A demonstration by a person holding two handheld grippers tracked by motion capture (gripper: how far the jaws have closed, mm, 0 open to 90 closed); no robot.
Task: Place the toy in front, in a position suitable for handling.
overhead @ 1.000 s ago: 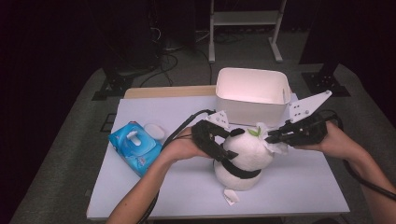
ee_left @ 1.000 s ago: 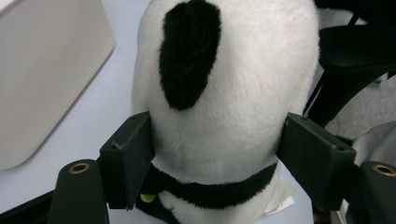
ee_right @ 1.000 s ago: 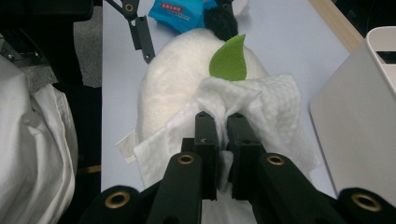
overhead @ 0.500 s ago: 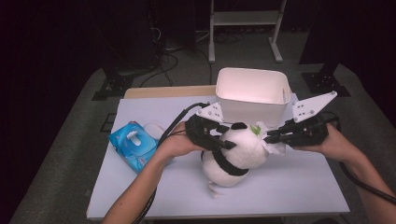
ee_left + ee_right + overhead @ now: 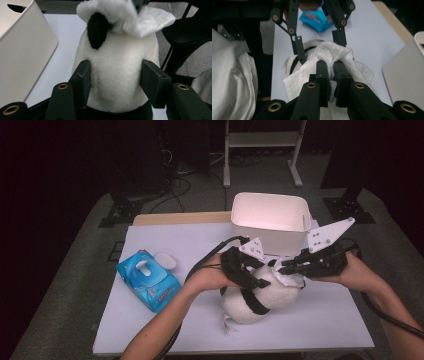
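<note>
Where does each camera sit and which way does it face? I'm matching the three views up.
High view: above the person's side, looking forward and down on the table; both forearms, left gripper and right gripper show.
Left gripper view: along its jaws, clamped on the plush toy.
Right gripper view: along its jaws, pinching the white wipe; the left gripper shows beyond.
Shared: toy, wipe, white bin.

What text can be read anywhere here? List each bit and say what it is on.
No text can be read.
The blue wipes pack carries a red label with white print, too blurred to make out.
The white bin, the plush toy and the white wipe show no lettering.
</note>
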